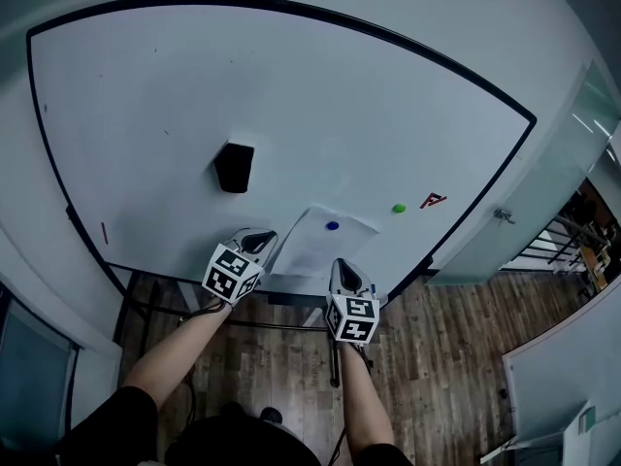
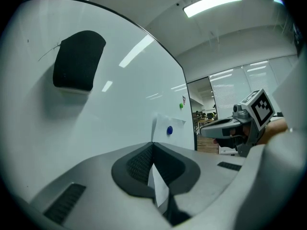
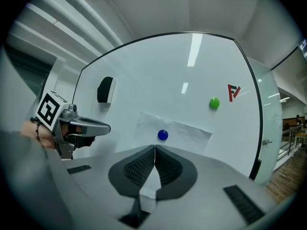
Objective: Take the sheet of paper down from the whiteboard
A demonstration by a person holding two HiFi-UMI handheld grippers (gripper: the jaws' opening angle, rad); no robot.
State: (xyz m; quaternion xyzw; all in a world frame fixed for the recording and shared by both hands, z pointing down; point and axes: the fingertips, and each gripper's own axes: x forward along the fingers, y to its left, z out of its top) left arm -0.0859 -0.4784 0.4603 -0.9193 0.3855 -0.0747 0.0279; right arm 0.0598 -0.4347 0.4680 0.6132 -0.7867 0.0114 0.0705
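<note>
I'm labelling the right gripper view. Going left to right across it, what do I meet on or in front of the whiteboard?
left gripper → black eraser → blue magnet → green magnet → red mark

This looks like an office. A big whiteboard (image 1: 146, 115) with a black edge stands on a thin black frame (image 1: 335, 362). A black eraser (image 1: 234, 166) sticks to the board. So do a green magnet (image 1: 399, 208) and a blue magnet (image 1: 333, 226), which pins up a sheet of paper (image 1: 315, 250). The floor (image 1: 446, 348) is made of dark wood planks. Next to the board is a pale glass wall (image 1: 543, 183) with a small metal handle (image 1: 503, 216). A long bright light (image 2: 213, 3) shines overhead. Far back, past the board's edge, is a room (image 2: 204, 114) with more glass walls and what may be desks, too small to tell.
</note>
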